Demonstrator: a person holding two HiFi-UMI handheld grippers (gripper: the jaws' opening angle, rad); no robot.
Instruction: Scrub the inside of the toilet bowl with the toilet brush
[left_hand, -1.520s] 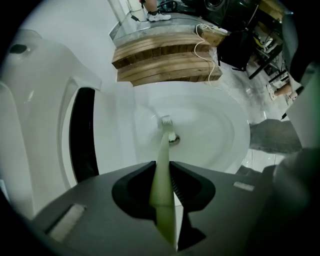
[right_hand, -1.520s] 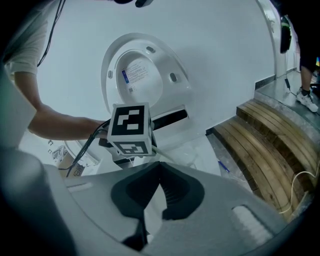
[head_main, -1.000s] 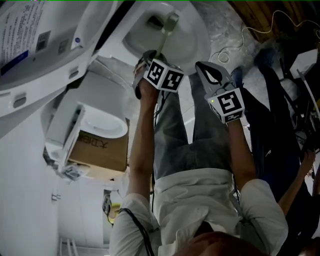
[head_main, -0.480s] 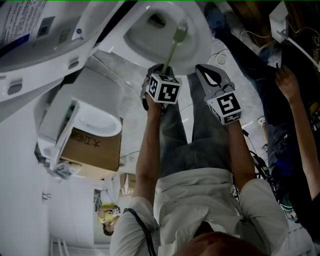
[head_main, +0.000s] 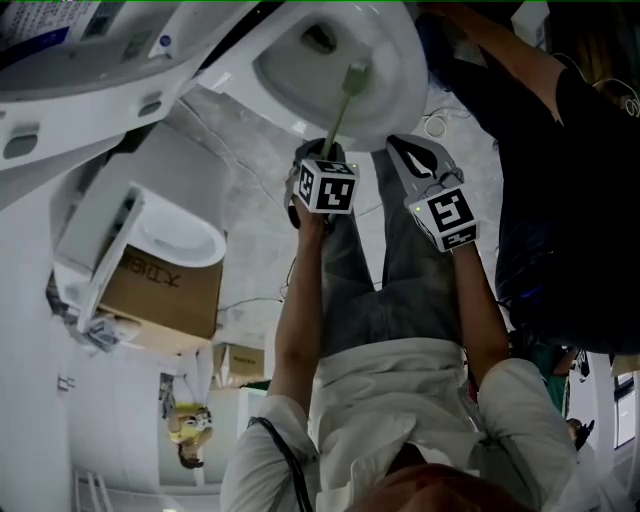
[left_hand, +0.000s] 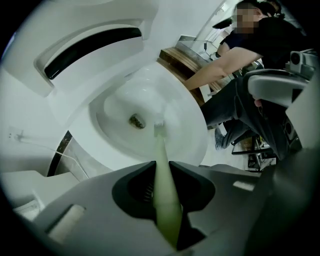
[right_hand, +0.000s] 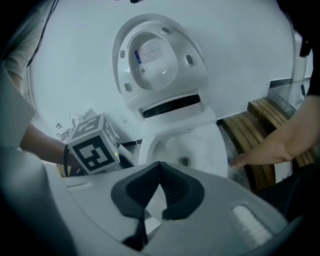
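The white toilet bowl (head_main: 400, 62) lies at the top of the head view, its lid (right_hand: 160, 60) raised. My left gripper (head_main: 326, 152) is shut on the pale green toilet brush (head_main: 340, 105), whose handle runs out between the jaws into the bowl. In the left gripper view the brush (left_hand: 162, 165) reaches down to its bristled head (left_hand: 159, 122) on the bowl's inner wall (left_hand: 115, 135), just right of the drain (left_hand: 136, 121). My right gripper (head_main: 402, 148) hovers beside the left one, short of the rim. It is shut (right_hand: 159, 167) with nothing in it.
A second white toilet (head_main: 170, 235) sits on a cardboard box (head_main: 165, 290) at the left. A person in dark clothes (head_main: 560, 180) stands close on the right, a hand (right_hand: 260, 152) reaching near the bowl. A wooden bench (right_hand: 250, 125) is right of the toilet. Cables (head_main: 435, 120) lie on the floor.
The left gripper has shifted the brush head across the bowl towards its near right wall. The person on the right has leaned in closer. The right gripper has hardly moved.
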